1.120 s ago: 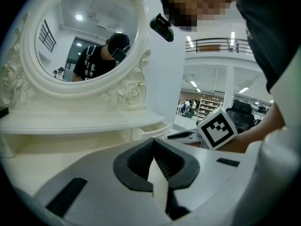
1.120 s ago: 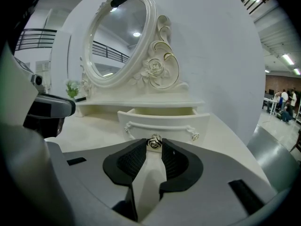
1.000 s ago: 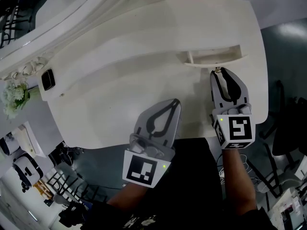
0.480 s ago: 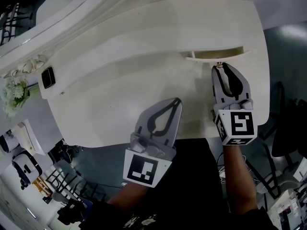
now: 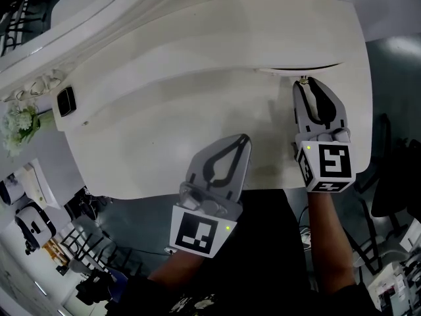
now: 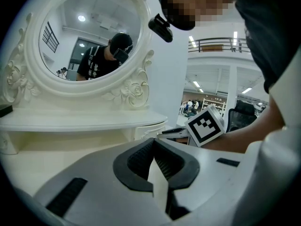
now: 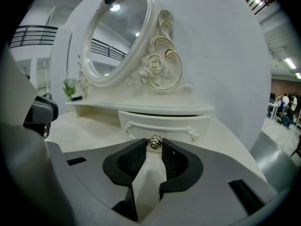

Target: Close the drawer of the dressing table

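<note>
The white dressing table (image 5: 197,110) fills the head view. Its drawer (image 5: 304,68) at the far right stands out a narrow slit; in the right gripper view the drawer front (image 7: 164,124) sits just under the upper shelf. My right gripper (image 5: 304,83) (image 7: 154,149) is shut on the small round metal drawer knob (image 7: 154,141), its fingertips pinched on either side. My left gripper (image 5: 244,139) (image 6: 154,142) hangs over the tabletop's near edge, shut with nothing in it, well left of the drawer.
An oval mirror (image 6: 84,36) (image 7: 117,32) with carved roses rises behind the shelf. A small black device (image 5: 64,102) and white flowers (image 5: 20,127) sit at the table's left end. Racks and equipment (image 5: 39,229) stand on the floor at the left.
The drawer has slid into the table, from clearly open to a thin slit. My right gripper moved forward with the knob. The left gripper stayed put.
</note>
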### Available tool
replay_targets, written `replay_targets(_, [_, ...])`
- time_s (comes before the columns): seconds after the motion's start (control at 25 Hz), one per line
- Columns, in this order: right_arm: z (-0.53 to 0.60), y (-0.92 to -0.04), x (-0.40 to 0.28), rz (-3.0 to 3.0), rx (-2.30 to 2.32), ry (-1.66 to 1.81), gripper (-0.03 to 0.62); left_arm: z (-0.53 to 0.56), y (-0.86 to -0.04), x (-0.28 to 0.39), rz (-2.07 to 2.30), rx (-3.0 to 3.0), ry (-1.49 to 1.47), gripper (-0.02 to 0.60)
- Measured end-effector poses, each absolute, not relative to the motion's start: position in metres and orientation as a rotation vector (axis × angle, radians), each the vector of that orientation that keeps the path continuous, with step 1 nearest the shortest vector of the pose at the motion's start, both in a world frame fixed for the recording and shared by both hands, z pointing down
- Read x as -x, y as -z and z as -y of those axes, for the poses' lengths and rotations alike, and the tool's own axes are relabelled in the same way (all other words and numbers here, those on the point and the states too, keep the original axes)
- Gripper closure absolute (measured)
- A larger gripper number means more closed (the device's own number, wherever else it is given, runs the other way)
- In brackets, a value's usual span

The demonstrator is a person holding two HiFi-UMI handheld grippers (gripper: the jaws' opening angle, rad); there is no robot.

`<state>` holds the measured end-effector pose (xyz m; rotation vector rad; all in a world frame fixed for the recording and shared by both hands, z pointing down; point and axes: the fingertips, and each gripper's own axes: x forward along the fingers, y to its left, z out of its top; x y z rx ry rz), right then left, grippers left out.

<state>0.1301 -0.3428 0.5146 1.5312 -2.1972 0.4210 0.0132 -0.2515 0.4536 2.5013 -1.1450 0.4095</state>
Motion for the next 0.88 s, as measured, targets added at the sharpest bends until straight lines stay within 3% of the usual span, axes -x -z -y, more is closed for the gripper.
replay_targets(0.88, [0.371,-0.515,-0.126,2.203,-1.539,-0.343,0.499,0.25,-0.451,-0.003,1.171,-2.495,-0.422,0.578])
